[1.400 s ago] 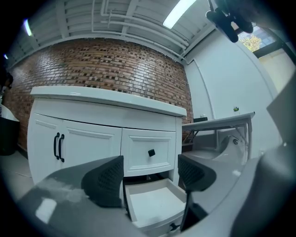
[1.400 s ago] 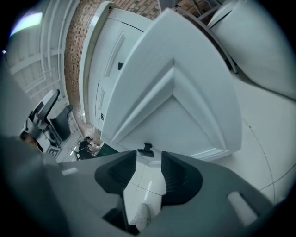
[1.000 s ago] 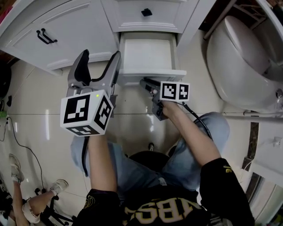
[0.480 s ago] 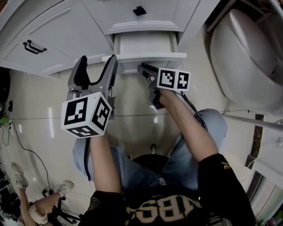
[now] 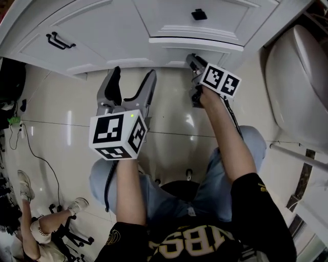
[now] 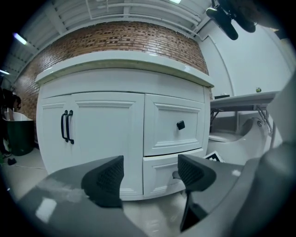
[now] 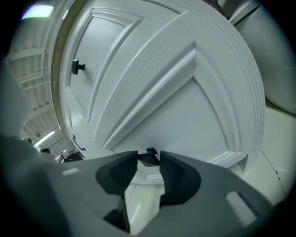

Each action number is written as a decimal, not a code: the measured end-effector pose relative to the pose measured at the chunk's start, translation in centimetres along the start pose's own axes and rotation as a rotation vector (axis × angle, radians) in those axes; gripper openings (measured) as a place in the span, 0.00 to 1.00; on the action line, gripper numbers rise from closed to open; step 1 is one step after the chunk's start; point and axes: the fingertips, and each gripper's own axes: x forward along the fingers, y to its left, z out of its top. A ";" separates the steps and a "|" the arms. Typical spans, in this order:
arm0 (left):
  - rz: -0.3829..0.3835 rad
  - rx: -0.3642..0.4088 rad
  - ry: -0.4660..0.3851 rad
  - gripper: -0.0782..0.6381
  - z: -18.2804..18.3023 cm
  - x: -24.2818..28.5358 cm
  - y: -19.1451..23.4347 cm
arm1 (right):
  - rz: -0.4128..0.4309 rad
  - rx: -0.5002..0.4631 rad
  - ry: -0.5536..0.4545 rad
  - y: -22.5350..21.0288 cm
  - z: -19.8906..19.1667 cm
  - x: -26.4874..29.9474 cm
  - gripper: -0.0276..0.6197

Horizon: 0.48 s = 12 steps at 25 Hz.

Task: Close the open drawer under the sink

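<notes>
The white lower drawer (image 5: pixel 197 45) under the sink sits pushed in, its front about flush with the cabinet (image 6: pixel 162 172). My right gripper (image 5: pixel 192 62) is shut on the drawer's small black knob (image 7: pixel 150 156), which sits between the pads (image 7: pixel 173 176). My left gripper (image 5: pixel 132 78) hangs open over the floor in front of the cabinet, with nothing between its fingers (image 6: pixel 107 178). The upper drawer with its own black knob (image 5: pixel 199 14) is closed.
A cabinet door with black handles (image 5: pixel 60 41) stands left of the drawers. A white toilet (image 5: pixel 300 87) is close on the right. The person's knees are below the grippers. A cable (image 5: pixel 31 148) and another person's shoes (image 5: pixel 23 187) lie at the left.
The drawer stood pulled out with its inside showing; it has slid into the cabinet. My right gripper went forward with the knob. My left gripper stayed open and sank a little.
</notes>
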 end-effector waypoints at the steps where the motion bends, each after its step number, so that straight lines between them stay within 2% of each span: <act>1: 0.009 0.006 0.005 0.63 -0.1 -0.3 0.5 | -0.002 -0.002 -0.009 -0.1 0.4 0.4 0.28; 5: 0.039 0.014 0.007 0.63 0.2 -1.8 1.8 | -0.043 0.000 -0.026 -0.2 1.1 1.1 0.29; 9: 0.018 -0.002 -0.025 0.63 1.4 -2.2 1.2 | -0.067 0.025 -0.063 0.2 1.5 0.3 0.29; 10: 0.006 -0.006 -0.035 0.63 1.6 -2.1 0.8 | -0.058 0.026 -0.074 0.7 1.7 -0.4 0.33; 11: -0.007 -0.007 -0.043 0.63 1.8 -2.1 0.4 | -0.044 0.003 -0.077 1.6 1.8 -1.2 0.42; 12: -0.018 -0.006 -0.050 0.63 2.1 -2.2 0.0 | -0.022 -0.052 -0.070 2.9 1.7 -2.2 0.44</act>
